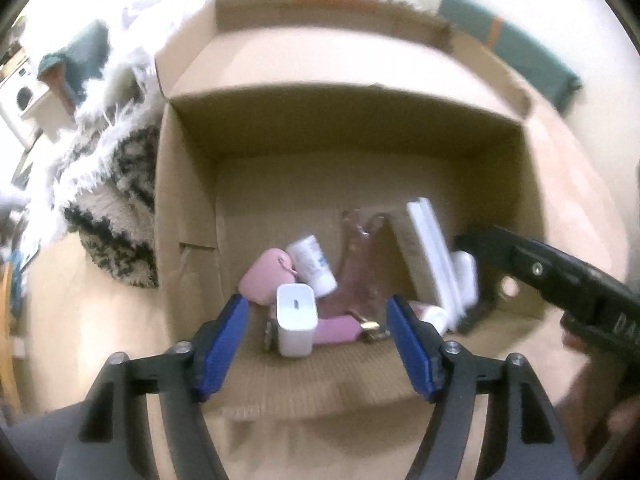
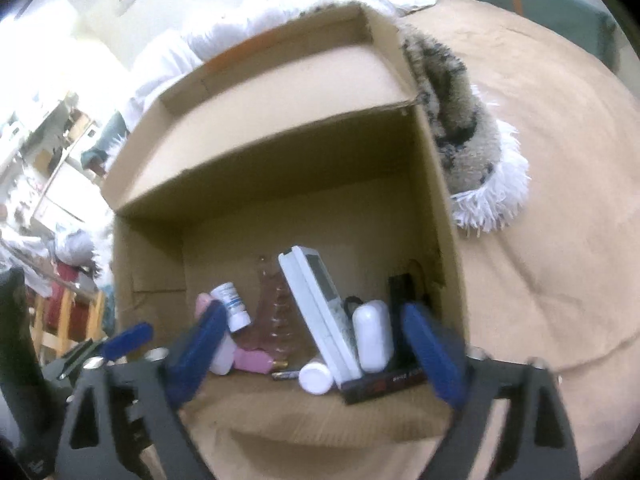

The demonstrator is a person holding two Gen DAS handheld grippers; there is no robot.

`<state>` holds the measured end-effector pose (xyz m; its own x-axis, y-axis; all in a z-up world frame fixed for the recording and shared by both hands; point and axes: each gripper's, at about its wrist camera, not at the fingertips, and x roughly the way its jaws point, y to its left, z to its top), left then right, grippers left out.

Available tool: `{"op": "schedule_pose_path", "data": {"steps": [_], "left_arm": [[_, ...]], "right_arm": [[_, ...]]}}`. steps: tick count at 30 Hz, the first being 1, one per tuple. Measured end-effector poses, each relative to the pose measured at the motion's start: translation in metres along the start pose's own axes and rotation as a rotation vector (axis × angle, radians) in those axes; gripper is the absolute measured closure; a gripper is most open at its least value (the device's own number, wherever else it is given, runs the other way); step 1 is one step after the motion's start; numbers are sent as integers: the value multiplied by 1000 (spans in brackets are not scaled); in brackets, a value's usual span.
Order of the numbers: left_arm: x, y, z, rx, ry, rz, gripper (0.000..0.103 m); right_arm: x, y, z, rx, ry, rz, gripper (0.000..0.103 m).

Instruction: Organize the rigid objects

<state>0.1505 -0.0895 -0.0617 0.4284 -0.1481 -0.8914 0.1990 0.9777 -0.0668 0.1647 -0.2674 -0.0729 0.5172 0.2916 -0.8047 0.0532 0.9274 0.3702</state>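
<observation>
**Box filling up, both claws empty**

I'm over the open brown cardboard box [image 1: 188, 200] on the tan bed, and most of the haul looks stowed along its near wall. My left claw [image 1: 318, 344] stands apart with nothing between its blue pads; the white square charger block [image 1: 296, 320] lies just below it. My right claw [image 2: 316, 356] gapes wide and empty too, above the white remote control [image 2: 320, 304] leaning by the white oval case [image 2: 374, 336] near the right wall. I see nothing rigid left outside; tidying may remain.
</observation>
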Motion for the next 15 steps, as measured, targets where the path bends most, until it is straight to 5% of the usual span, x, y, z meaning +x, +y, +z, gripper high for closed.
{"op": "schedule_pose_path", "data": {"steps": [5, 9, 15], "left_arm": [[-23, 8, -21, -19, -18, 24, 34], [-35, 15, -36, -10, -12, 42, 34], [-64, 28, -55, -24, -113, 89, 34]], "right_arm": [[-20, 7, -17, -31, -30, -19, 0], [-19, 10, -40, -16, 25, -14, 0], [-46, 21, -66, -64, -25, -23, 0]]}}
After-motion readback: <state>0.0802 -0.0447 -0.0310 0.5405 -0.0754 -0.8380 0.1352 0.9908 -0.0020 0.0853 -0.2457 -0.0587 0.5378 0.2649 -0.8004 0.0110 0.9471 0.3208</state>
